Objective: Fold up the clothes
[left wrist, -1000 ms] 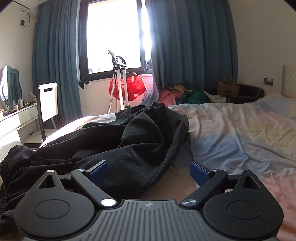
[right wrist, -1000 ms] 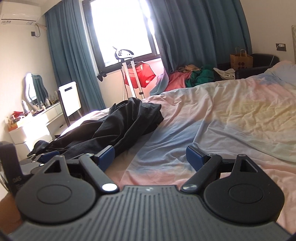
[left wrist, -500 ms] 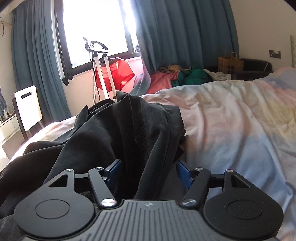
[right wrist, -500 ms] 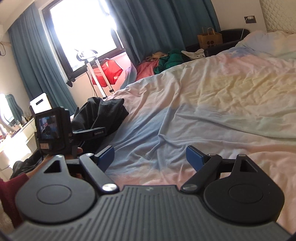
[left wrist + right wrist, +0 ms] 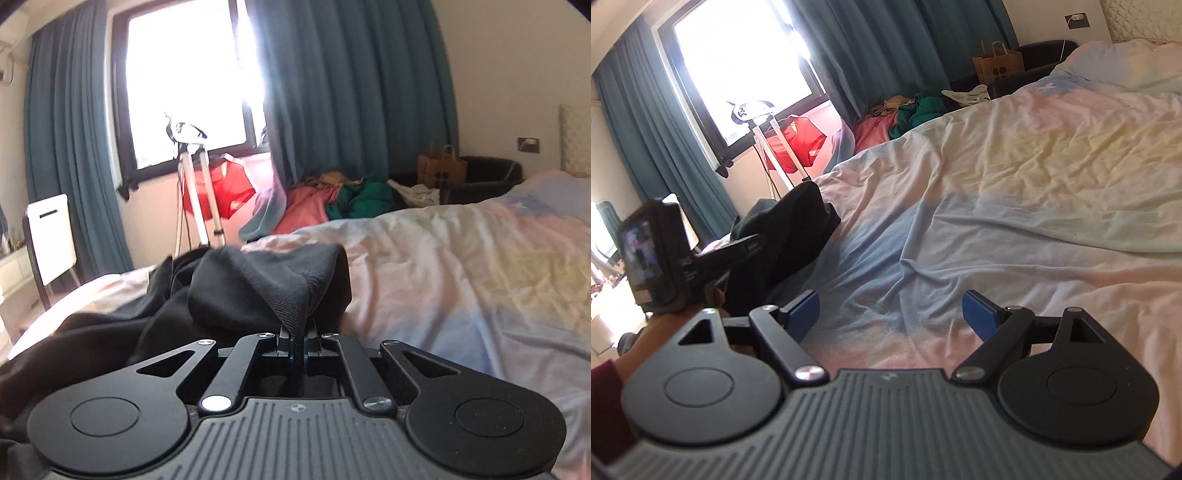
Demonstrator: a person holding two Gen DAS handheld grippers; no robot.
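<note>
Black garment (image 5: pixel 236 295) lies crumpled at the near-left part of the bed (image 5: pixel 461 266), bulk heaped left of and beyond the left gripper (image 5: pixel 296 341). Left gripper's fingers are closed tight on a pinched ridge of the black cloth, fabric tenting up from the pads. Right gripper (image 5: pixel 890 314) hovers above bare sheet, fingers spread wide, holding nothing, well apart from the garment (image 5: pixel 783 236), which sits far-left in its view.

Handling, judged: soft, limp, medium-weight knit or jersey; drapes and bunches, no stiffness, not fragile. Matte weave should grip well against the pads, low slip. It will sag under its own weight if lifted by one point, so a second hold is needed. Best holds: an edge or corner such as hem, waistband or shoulder seam, not a mid-panel pinch like the present one. Which edge the left pinch sits on is hard to tell; folds hide it, and it may be mid-fabric.

Counts: one black garment visible, possibly more layers hidden in the heap. Two grippers. One bed. One pile of pink and green clothes (image 5: pixel 332 203) far past the bed, item count unclear. One paper bag (image 5: pixel 441 170) far right. One white stand (image 5: pixel 195 192) by the window (image 5: pixel 184 85). One white chair (image 5: pixel 50 232) far left.
</note>
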